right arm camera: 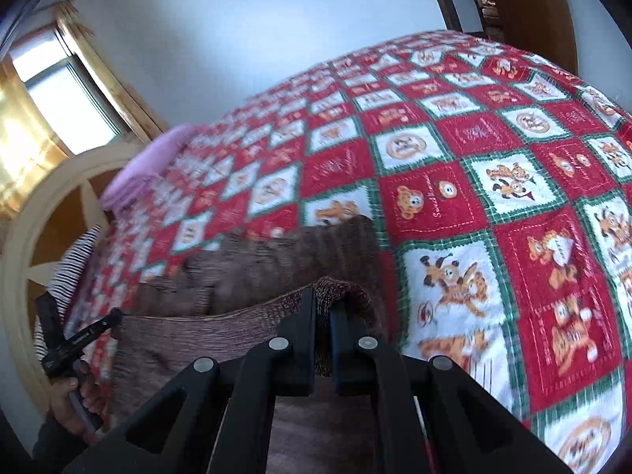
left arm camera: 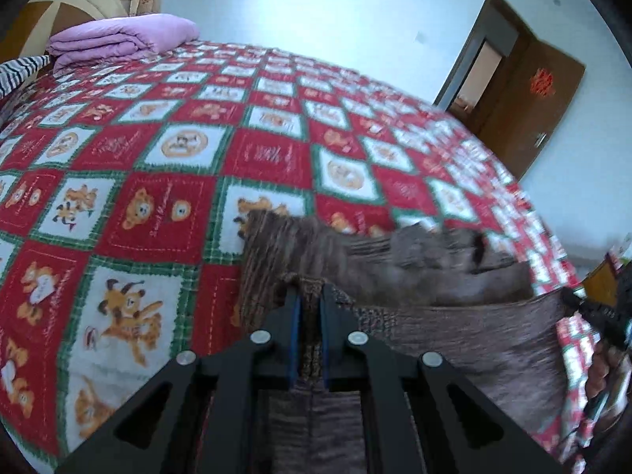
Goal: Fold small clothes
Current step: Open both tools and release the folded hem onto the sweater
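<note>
While the brown knitted garment [left arm camera: 454, 324] is hanging stretched between the two tools, its upper edge is running as a taut line from one to the other, and more of the same cloth is lying bunched and blurred on the bed just beyond that edge. The left tool [left arm camera: 310, 296] is clenching one corner of the garment — a fold of brown knit is sticking up between its blue-lined fingers [left arm camera: 294, 339]. The right tool [right arm camera: 323, 308] is pinching the opposite corner in the same way, its black fingers nearly closed on a hump of cloth. In the right wrist view the left tool is showing at the far left, gripped by a hand [right arm camera: 75, 399] whose dark sleeve is just visible below it.

Under the garment, a quilt [left arm camera: 158, 150] of red and white squares with cartoon animals and green borders is covering the bed. At the far end a folded lilac blanket [left arm camera: 118, 39] is resting on the quilt, with a striped cloth [left arm camera: 19, 71] beside it and a curved headboard [right arm camera: 23, 245] behind. A brown door [left arm camera: 525, 87] is standing open in the pale wall — a window [right arm camera: 67, 91] with yellow curtains is glowing on the other side.
</note>
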Available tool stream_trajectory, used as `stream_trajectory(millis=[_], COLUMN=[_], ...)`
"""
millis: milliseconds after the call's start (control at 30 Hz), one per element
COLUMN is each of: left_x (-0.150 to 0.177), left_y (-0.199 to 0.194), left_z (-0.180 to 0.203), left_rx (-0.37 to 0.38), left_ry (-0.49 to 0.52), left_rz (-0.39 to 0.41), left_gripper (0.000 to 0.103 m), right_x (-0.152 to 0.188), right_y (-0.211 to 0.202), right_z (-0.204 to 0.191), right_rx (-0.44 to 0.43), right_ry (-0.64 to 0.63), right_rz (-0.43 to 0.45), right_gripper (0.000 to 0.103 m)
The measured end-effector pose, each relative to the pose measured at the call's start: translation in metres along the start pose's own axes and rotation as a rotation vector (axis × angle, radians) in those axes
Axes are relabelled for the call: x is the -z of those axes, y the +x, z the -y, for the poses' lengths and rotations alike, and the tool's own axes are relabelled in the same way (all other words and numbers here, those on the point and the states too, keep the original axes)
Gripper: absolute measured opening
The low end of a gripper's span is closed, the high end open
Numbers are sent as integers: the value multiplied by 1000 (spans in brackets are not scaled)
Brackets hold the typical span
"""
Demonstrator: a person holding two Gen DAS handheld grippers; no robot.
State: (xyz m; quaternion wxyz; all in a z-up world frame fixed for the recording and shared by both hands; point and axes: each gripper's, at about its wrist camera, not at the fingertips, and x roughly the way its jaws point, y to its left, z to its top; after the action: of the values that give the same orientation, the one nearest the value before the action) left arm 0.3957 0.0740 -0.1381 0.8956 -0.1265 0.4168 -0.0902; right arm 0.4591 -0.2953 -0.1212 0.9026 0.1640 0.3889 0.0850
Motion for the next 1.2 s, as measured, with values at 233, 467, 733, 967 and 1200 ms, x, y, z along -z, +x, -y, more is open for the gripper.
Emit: stream_trajectory(millis=[233, 467, 733, 967, 1200], left_x=[-3, -1, 46, 12, -38], left_y=[3, -25, -8, 20, 13], left_z=[-18, -49, 27, 42, 37], left_rx=[-28, -147, -372, -489, -529], left_ry=[-51, -64, 506, 560, 448], left_rz=[24, 85, 53, 62, 95], left_gripper=[23, 71, 93, 100, 103], right_x=[-13, -30, 6, 29, -52], right_y=[37, 26, 23, 68, 52], right_z=[0, -6, -41, -87, -64], right_rx=[33, 86, 194, 291, 324], right_ry=[-65, -98, -300, -623, -369], right_rz=[-31, 64, -34, -155, 52], right_gripper=[6, 55, 63, 63, 63])
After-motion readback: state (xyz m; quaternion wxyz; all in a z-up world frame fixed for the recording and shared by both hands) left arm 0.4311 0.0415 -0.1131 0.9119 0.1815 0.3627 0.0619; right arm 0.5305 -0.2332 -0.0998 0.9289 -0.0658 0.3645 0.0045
